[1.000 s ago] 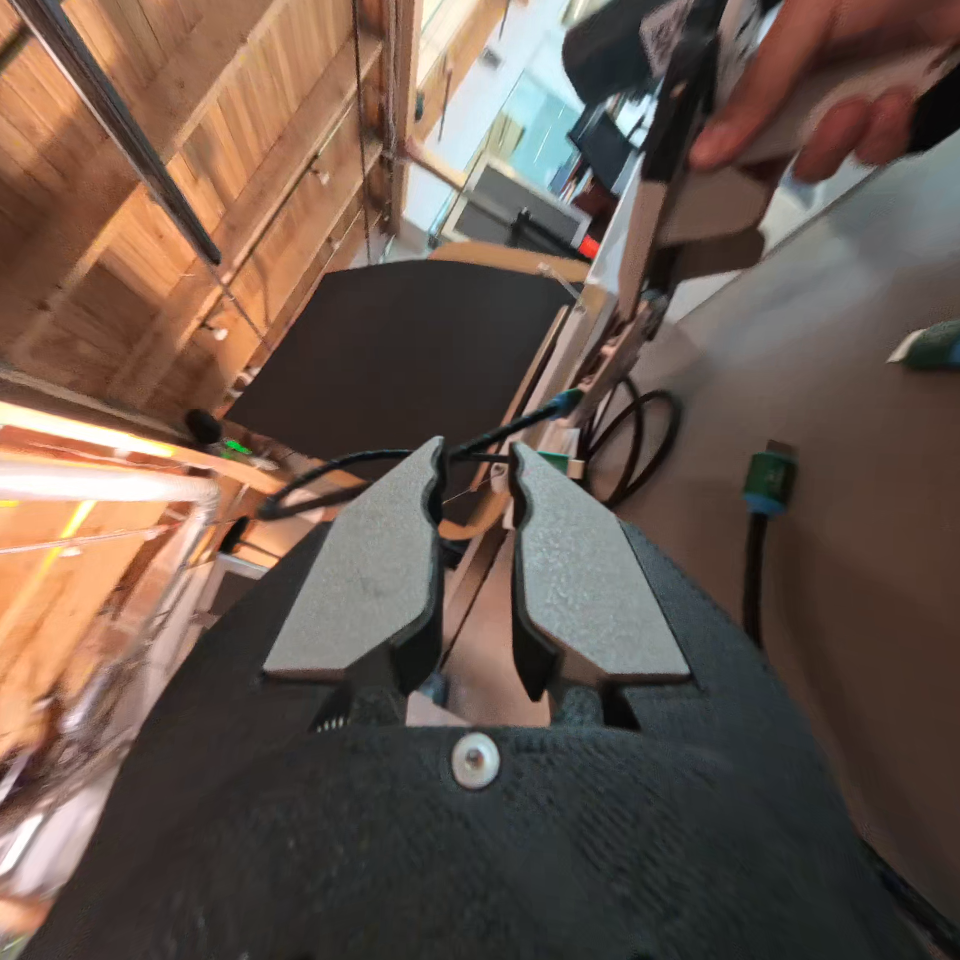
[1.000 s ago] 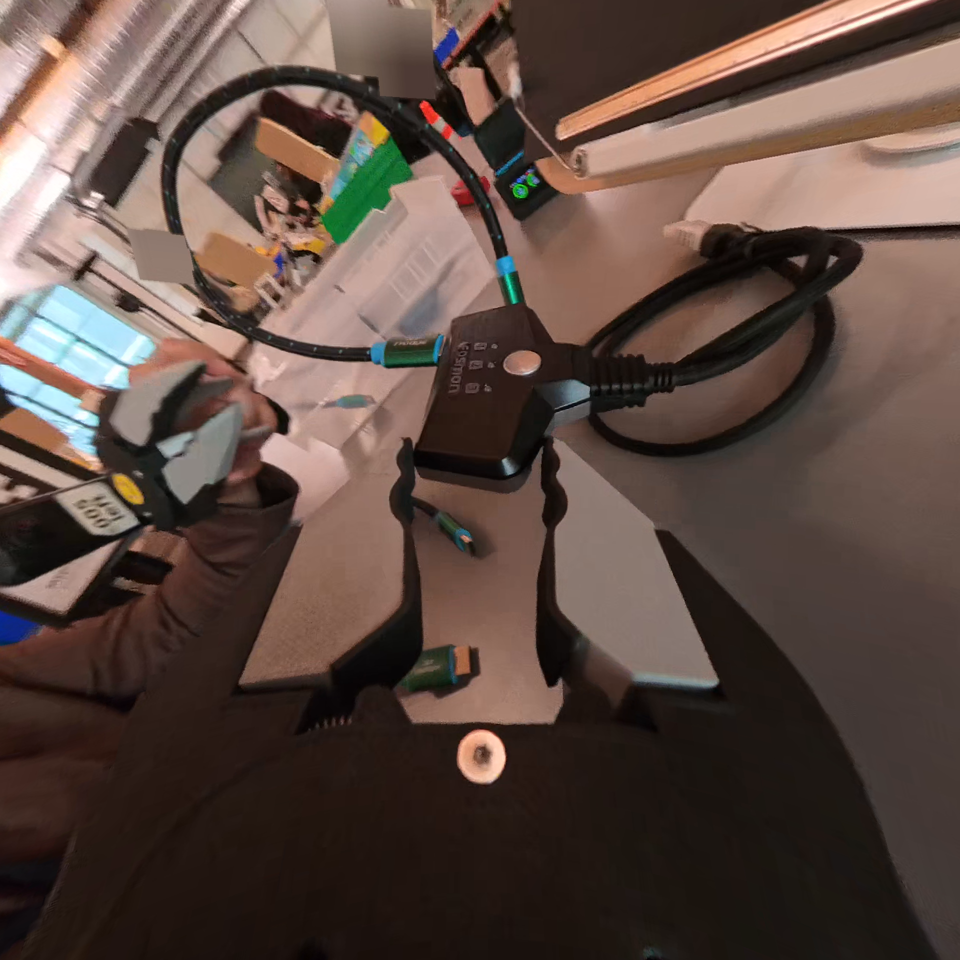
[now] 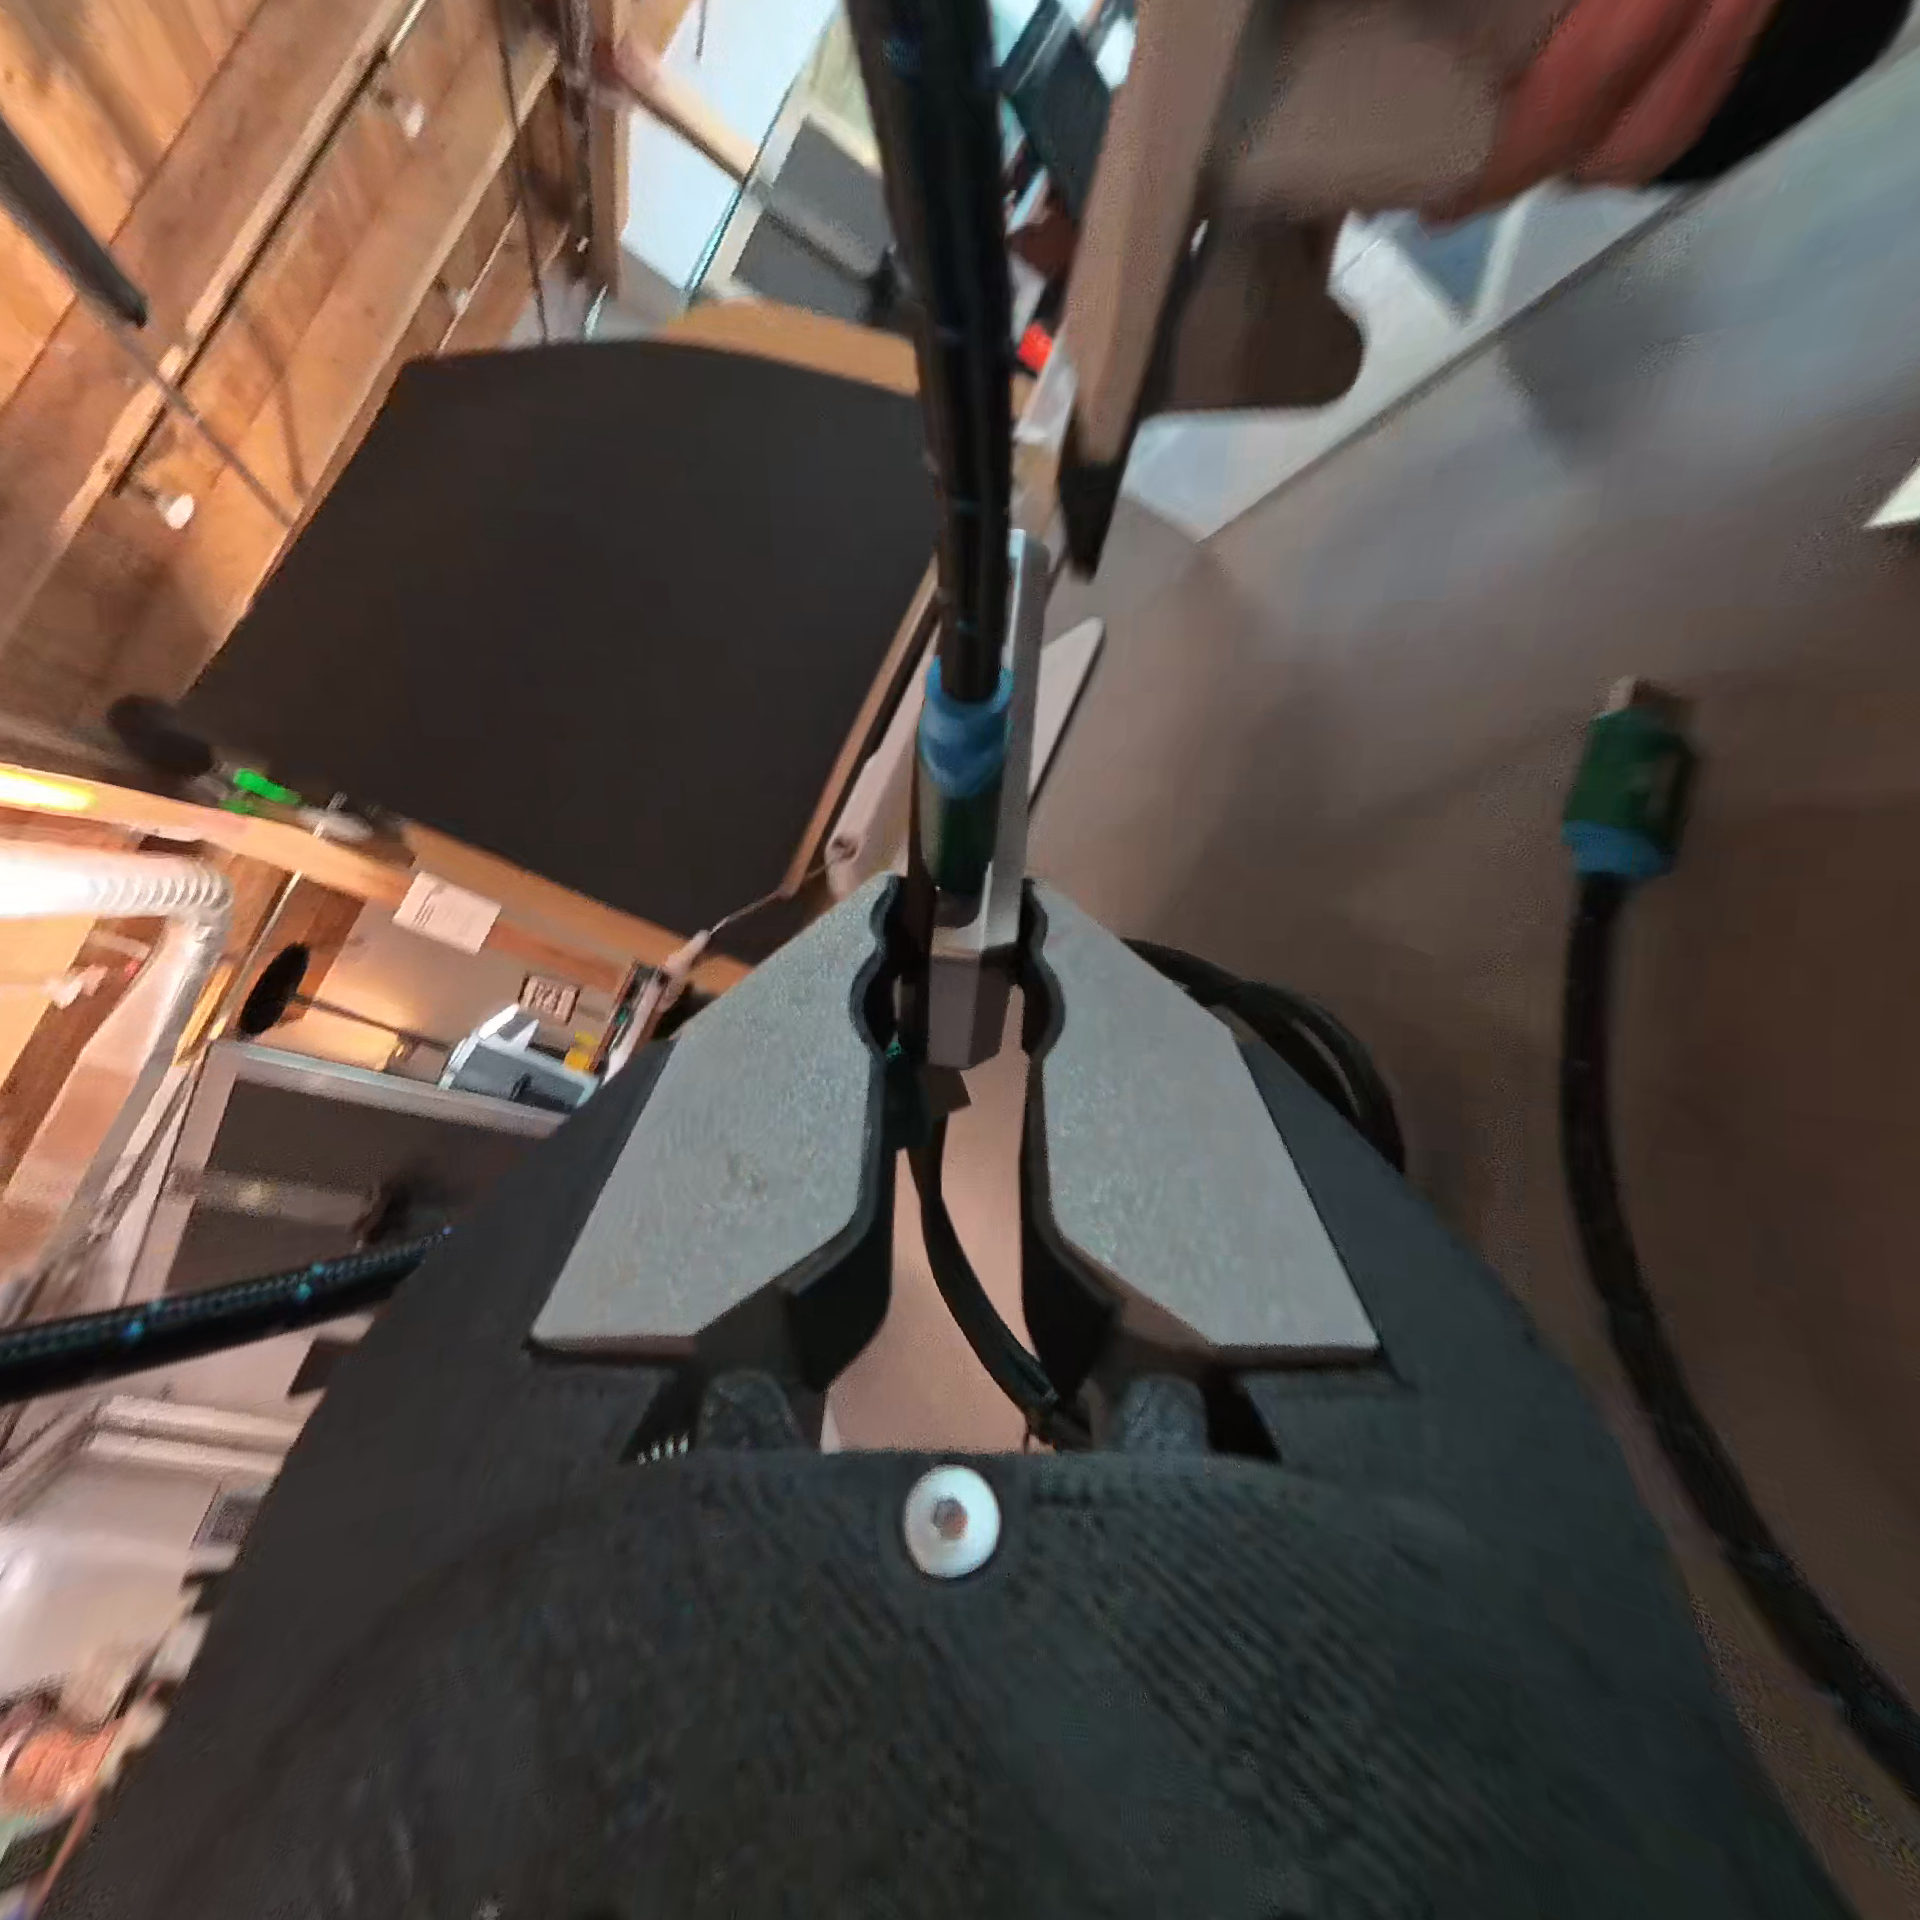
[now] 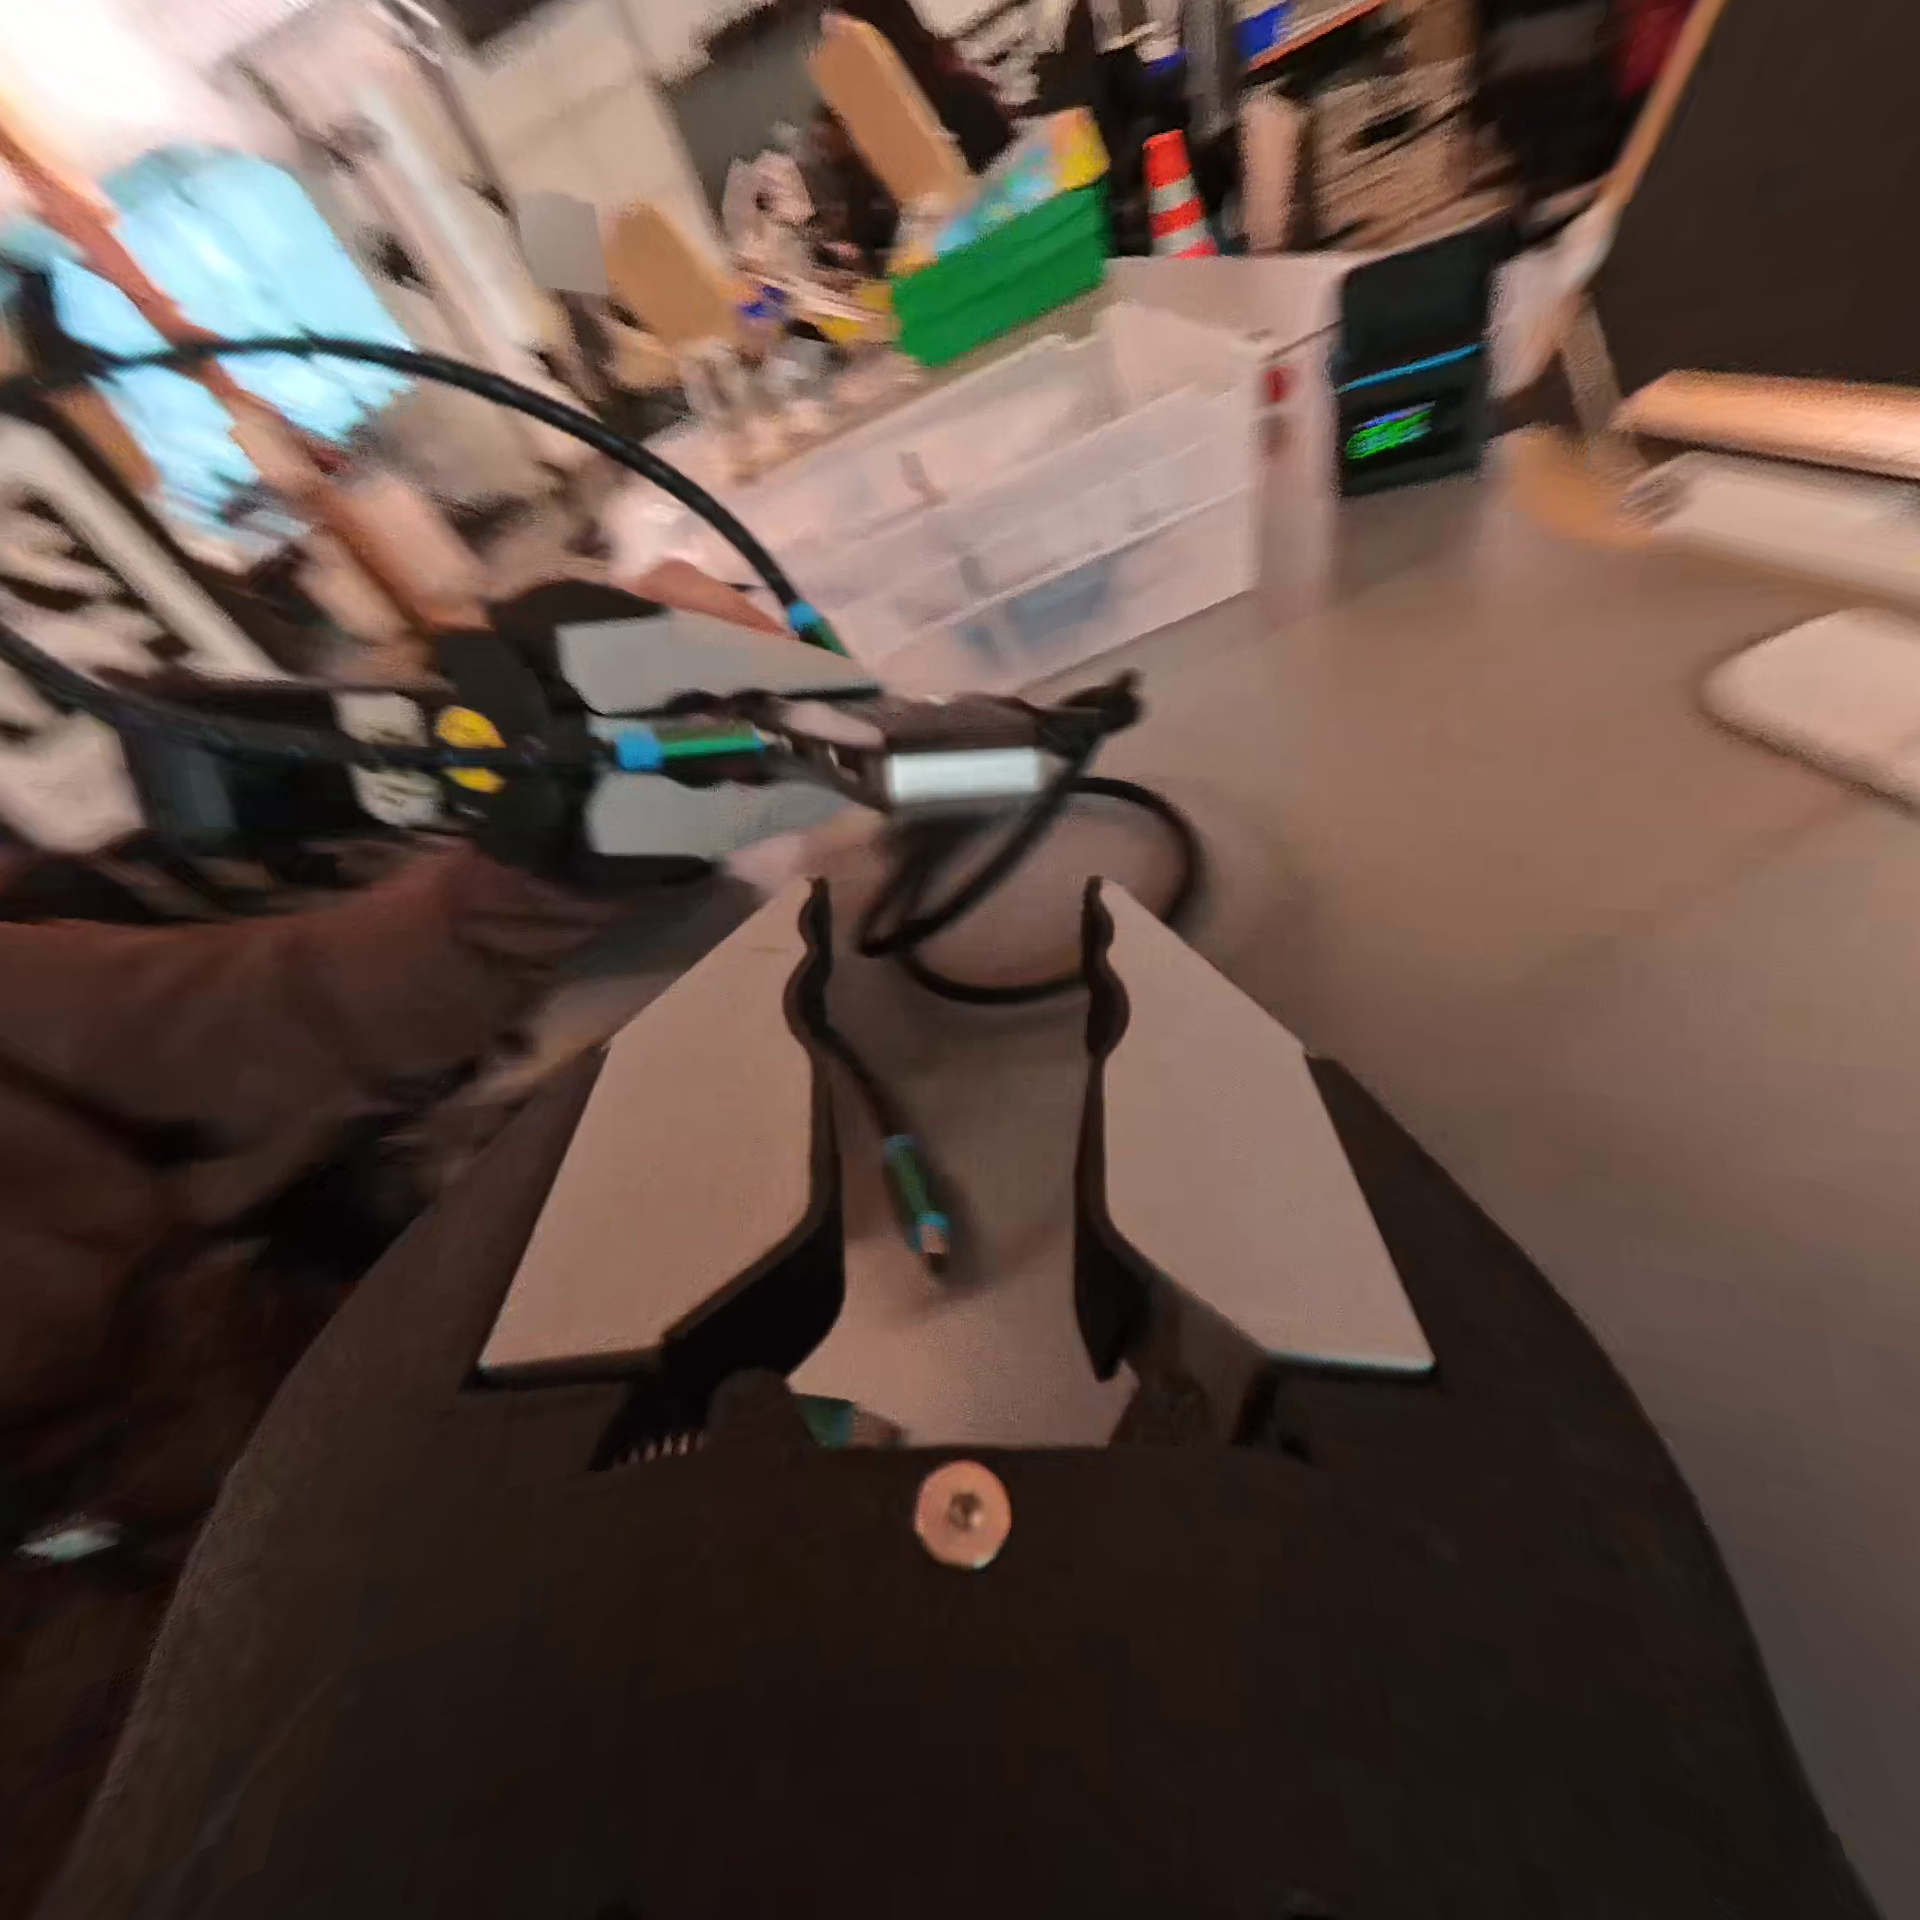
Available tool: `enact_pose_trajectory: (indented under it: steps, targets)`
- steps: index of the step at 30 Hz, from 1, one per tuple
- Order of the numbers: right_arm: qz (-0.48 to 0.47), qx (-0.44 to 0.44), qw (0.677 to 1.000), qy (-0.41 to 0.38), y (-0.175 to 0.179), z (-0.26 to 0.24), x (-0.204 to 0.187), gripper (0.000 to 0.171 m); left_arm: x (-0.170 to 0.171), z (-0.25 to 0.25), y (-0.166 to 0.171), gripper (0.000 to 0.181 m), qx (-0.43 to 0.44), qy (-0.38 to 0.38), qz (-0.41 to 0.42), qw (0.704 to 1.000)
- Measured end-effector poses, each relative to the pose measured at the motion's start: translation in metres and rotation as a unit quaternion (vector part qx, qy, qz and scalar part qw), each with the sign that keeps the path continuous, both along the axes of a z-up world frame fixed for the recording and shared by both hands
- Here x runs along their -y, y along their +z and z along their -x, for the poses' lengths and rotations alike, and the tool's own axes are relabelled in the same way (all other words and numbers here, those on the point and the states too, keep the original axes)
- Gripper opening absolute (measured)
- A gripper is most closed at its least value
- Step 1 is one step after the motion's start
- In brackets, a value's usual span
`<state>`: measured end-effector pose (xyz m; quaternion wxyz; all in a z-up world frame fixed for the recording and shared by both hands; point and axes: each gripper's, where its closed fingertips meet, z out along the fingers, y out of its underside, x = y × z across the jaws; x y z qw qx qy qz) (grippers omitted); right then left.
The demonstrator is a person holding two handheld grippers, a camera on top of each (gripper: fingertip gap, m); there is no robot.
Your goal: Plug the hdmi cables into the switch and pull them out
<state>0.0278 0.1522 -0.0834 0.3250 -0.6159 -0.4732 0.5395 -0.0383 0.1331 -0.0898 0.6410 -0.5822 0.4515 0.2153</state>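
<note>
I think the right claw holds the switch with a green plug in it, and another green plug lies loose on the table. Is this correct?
No: the left claw holds the switch, as the left wrist view shows; the right claw is open and empty. The green plug in the switch and the loose plug on the table are right.

Right gripper (image 4: 956, 914) gapes empty; left gripper (image 4: 831, 727) pinches the switch (image 4: 961, 774).

No writing can be read in either view. A small white paper label (image 3: 445, 912) on the wooden shelf edge and a black-and-white tag (image 3: 548, 1000) below it carry marks too blurred to make out, as does the small dark screen (image 4: 1387, 434) with green marks.
</note>
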Motion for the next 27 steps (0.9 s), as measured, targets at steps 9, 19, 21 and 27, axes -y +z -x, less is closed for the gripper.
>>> enact_pose_trajectory:
  steps: [9, 19, 21, 27]
  targets:
    - [-0.153, 0.048, 0.985, -0.068, -0.015, 0.005, 0.001, 0.062, -0.003, 0.01, -0.005, 0.019, 0.034, 0.007, 0.036, 0.999]
    - [-0.196, 0.046, 0.978, -0.05, -0.019, 0.023, 0.015, 0.051, 0.009, -0.013, -0.012, 0.019, 0.006, -0.044, 0.05, 0.998]
    - [-0.234, 0.086, 0.967, -0.053, -0.032, 0.023, 0.013, 0.054, 0.007, -0.012, -0.02, 0.019, -0.016, -0.04, 0.062, 0.997]
    - [-0.334, 0.149, 0.927, -0.08, -0.049, 0.026, 0.006, 0.048, 0.002, -0.005, -0.04, 0.019, -0.072, -0.017, 0.089, 0.993]
